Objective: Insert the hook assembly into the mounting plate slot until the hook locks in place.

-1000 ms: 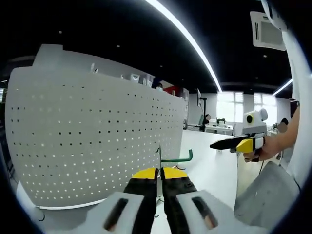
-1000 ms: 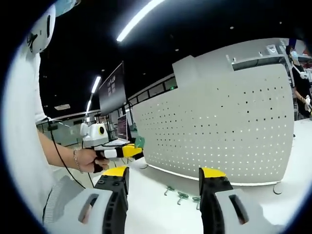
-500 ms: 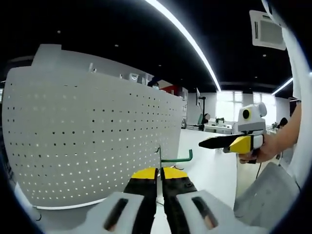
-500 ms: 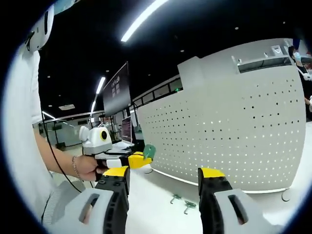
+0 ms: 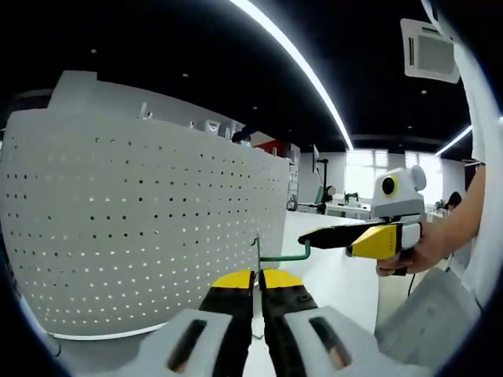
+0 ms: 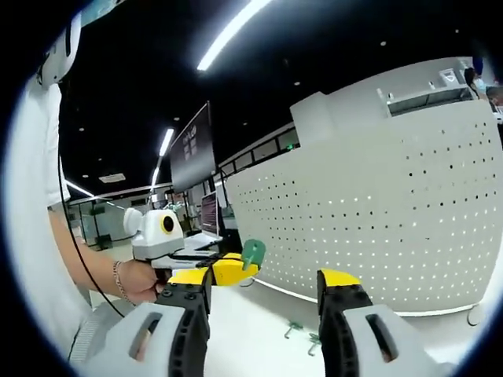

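While the left gripper (image 5: 257, 276) kept its 2 yellow-tipped jaws clenched together at the bottom centre of the left gripper view, a green hook (image 5: 284, 254) stuck out just above them — a thin upright stem with an arm running toward the right and a small upturned tip. Held that way, the stem end pointed toward the white perforated mounting plate (image 5: 149, 228), which filled the left half of that view; I judged this grip was chosen so the mounting end could meet a hole or slot squarely, though the exact slot was too small to tell.

The hook was near the plate's face but not yet seated in it, so the insertion looked unfinished.

At the right of the same view the right gripper (image 5: 308, 234) reached in from a person's hand (image 5: 405, 255), its dark jaws pointing at the hook's tip, probably to steady or press it. In the right gripper view its own jaws stood released and wide apart, at the bottom of the frame, holding nothing. There the hook's green end (image 6: 253, 253) showed at centre left, beside the plate (image 6: 377, 212). On the white table (image 6: 251, 330) below lay a few spare hooks (image 6: 302, 334), left within reach — and in sight.
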`<action>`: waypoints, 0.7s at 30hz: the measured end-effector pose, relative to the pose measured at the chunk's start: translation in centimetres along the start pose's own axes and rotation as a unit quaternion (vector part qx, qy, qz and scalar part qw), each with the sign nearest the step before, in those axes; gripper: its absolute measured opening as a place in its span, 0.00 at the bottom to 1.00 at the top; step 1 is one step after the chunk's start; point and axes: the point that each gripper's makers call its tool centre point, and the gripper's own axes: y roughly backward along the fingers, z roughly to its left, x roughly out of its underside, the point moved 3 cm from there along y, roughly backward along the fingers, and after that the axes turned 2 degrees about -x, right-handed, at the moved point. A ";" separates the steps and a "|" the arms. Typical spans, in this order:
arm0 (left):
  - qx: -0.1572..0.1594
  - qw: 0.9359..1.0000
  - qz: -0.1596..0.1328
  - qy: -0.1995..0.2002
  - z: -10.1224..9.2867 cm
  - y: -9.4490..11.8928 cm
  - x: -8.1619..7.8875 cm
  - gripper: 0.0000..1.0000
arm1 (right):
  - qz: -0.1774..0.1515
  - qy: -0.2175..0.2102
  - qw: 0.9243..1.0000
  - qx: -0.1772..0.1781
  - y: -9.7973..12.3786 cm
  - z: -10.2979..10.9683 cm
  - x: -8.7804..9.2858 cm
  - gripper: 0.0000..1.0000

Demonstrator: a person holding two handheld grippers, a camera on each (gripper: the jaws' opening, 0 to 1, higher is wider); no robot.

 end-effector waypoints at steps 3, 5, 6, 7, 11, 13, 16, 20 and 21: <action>0.002 1.000 -0.001 0.000 -0.2 -0.1 -0.1 0.02 | -0.005 -0.005 1.000 -0.002 -0.3 0.1 -0.2 0.52; 0.003 1.000 -0.003 0.001 -0.3 -0.1 -0.2 0.02 | -0.005 -0.003 1.000 -0.003 -0.4 0.3 -0.2 0.52; 0.003 1.000 -0.004 0.001 -0.3 -0.2 -0.2 0.02 | -0.004 -0.003 1.000 -0.002 -0.4 0.3 -0.2 0.53; 0.002 1.000 -0.005 0.001 -0.3 -0.2 -0.3 0.02 | -0.002 -0.004 1.000 0.000 -0.5 0.2 -0.1 0.55; 0.006 1.000 -0.006 0.001 -0.5 -0.3 -0.5 0.02 | -0.004 -0.012 1.000 -0.002 -0.8 0.4 0.1 0.55; 0.007 1.000 -0.007 0.002 -0.6 -0.3 -0.5 0.02 | -0.003 -0.017 1.000 -0.007 -1.0 0.6 0.3 0.54; 0.007 1.000 -0.007 0.003 -0.7 -0.4 -0.5 0.02 | -0.006 -0.014 1.000 -0.010 -1.3 0.9 0.2 0.53; 0.009 1.000 -0.009 0.005 -1.0 -0.5 -0.5 0.02 | -0.010 -0.025 1.000 -0.015 -1.7 1.0 0.0 0.48; 0.009 1.000 -0.009 0.005 -1.0 -0.5 -0.5 0.02 | -0.008 -0.025 1.000 -0.015 -1.8 1.0 0.0 0.46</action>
